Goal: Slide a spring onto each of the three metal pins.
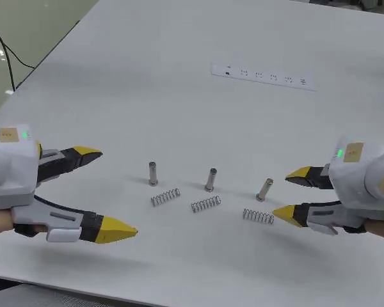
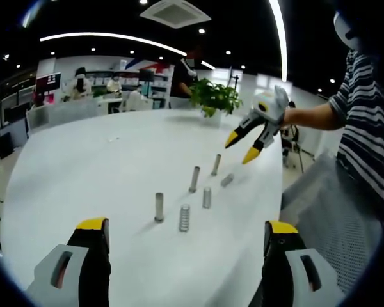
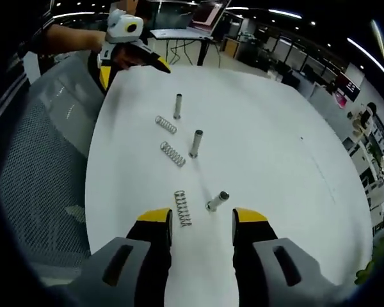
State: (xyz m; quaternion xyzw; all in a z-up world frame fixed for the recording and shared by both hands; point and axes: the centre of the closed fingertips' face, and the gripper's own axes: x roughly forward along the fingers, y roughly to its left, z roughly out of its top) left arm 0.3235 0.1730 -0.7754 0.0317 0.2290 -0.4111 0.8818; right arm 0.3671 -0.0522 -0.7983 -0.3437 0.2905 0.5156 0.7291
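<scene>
**A:** What's the setting?

**B:** A wide white table [image 1: 179,275]. A white power strip [image 1: 262,77] lies flat toward its far side, well apart from the work.

**A:** And the parts, left to right?

**B:** Three metal pins stand in a row: the left pin [image 1: 153,173], the middle pin [image 1: 210,180] and the right pin [image 1: 265,188]. The first two are upright and the third seems to lean. Just in front of each, a spring lies on its side — the left spring [image 1: 165,197], the middle spring [image 1: 205,204] and the right spring [image 1: 258,217]. That makes three pins and three springs.

**A:** Is any spring on a pin?

**B:** No. As I judge it, nothing is done yet, and all three springs are left to slide on.

**A:** And the tools?

**B:** The left gripper [image 1: 115,192] hovers left of the row, jaws wide apart and holding nothing. The right gripper [image 1: 280,196] hovers just right of the right spring, jaws also spread and empty — two grippers, neither touching a part.
</scene>
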